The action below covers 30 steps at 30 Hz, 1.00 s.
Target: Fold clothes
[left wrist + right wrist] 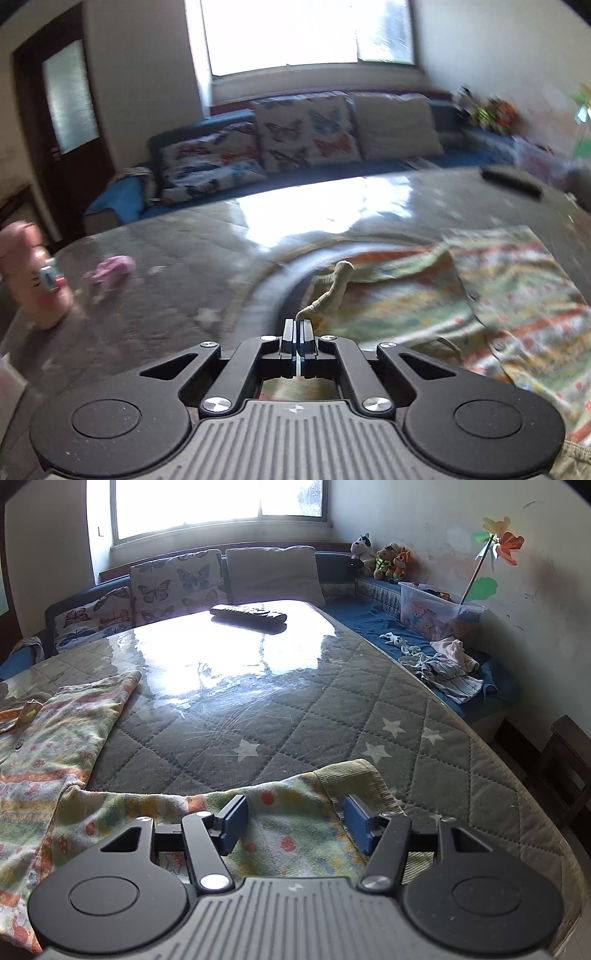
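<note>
Left gripper (298, 325) clenched on shirt (517, 295) cuff, lifted off table (295, 701), likely to fold sleeve inward; right gripper (295, 823) spread wide above other sleeve, holding nothing, probably ready to pinch; shirt lies flat, buttons up; remote (248, 616) far off, pink bottle (33, 273) left, nothing blocking

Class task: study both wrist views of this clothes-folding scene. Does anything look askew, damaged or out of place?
Yes. A remote control lies on the table with the patterned garment, the glossy tabletop is scratched, and crumpled clothes sit loose on the sofa.
</note>
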Motion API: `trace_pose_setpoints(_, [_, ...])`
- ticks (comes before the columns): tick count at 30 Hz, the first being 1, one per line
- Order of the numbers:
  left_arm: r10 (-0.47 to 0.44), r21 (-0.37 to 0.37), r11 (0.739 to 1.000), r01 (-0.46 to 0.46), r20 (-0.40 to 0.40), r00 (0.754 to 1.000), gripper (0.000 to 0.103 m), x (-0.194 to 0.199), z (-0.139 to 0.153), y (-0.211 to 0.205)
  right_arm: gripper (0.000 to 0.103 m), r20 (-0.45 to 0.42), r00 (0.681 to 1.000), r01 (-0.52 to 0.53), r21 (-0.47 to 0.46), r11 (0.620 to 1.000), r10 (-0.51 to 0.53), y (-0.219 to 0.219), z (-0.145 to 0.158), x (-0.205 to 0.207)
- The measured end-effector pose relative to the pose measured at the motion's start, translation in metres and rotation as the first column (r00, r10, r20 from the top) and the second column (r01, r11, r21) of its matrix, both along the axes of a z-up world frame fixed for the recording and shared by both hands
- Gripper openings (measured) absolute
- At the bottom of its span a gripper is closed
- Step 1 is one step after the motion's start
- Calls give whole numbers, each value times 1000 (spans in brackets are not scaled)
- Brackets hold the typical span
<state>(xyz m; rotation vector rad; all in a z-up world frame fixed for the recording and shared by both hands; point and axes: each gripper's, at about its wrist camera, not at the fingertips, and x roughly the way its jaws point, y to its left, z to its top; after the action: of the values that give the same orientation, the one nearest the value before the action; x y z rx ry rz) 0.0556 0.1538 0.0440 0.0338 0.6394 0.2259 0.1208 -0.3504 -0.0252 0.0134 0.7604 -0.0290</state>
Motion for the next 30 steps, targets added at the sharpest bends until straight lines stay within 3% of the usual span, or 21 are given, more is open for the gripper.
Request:
trace_pose_setpoints(5, [189, -44, 981, -187, 56, 980, 1, -48, 9, 50, 60, 3, 1000, 8, 2, 1000, -8, 1, 0, 0])
trace_pose_setpoints(11, [346, -85, 935, -345, -6, 938, 1, -85, -16, 93, 63, 4, 1000, 8, -1, 1000, -8, 3, -1, 1])
trace_pose_setpoints(16, [406, -120, 903, -412, -69, 911, 2, -106, -40, 107, 64, 15, 1000, 10, -1, 1000, -10, 3, -2, 0])
trace_pose_setpoints(22, [477, -109, 868, -484, -88, 874, 0, -120, -46, 117, 67, 18, 1000, -2, -10, 1000, 3, 8, -3, 5])
trace_pose_setpoints(24, [477, -100, 870, -484, -85, 875, 0, -124, -42, 117, 67, 20, 1000, 0, -12, 1000, 0, 10, -3, 6])
trace_pose_setpoints(30, [420, -64, 904, -422, -41, 907, 6, -113, -25, 112, 67, 24, 1000, -2, 6, 1000, 2, 7, -3, 4])
